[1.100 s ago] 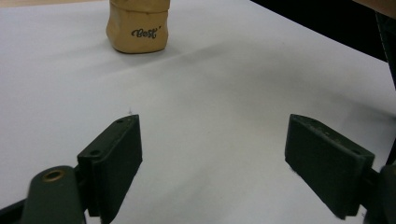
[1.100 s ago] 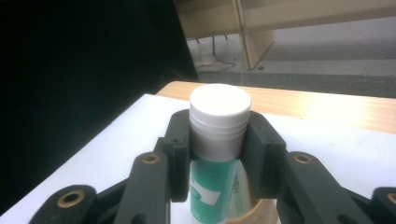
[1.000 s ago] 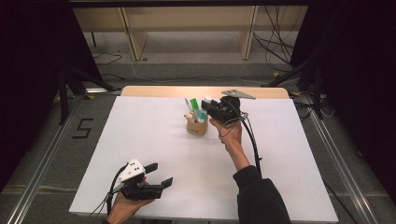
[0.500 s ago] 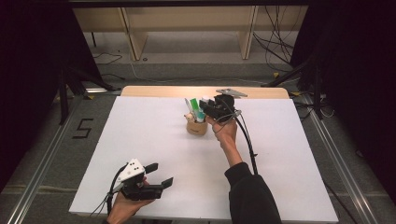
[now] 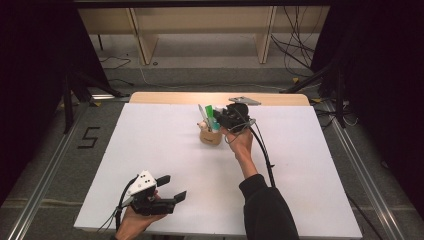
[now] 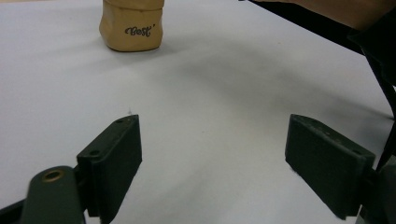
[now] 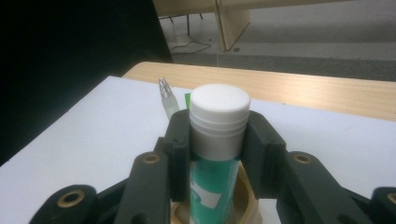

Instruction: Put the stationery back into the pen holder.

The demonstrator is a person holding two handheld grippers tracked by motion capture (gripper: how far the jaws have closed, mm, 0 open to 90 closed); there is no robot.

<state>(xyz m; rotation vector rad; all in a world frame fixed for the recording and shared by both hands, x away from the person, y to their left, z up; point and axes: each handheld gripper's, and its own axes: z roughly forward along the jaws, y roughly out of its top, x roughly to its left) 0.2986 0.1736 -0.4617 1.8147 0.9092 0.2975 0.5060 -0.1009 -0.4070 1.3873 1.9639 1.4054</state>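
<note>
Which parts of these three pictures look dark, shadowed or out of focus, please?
High view: both side margins fall to black; the white table is evenly lit. Left gripper view: a soft shadow crosses the table, and the near fingers are slightly blurred. Right gripper view: the white cap looks soft, and the upper left corner is black.

You've got one tan cup out there, one green tube standing in it, one clear pen alongside, two grippers working.

Green tube with white cap, tan cup with dark script, black tongs
</note>
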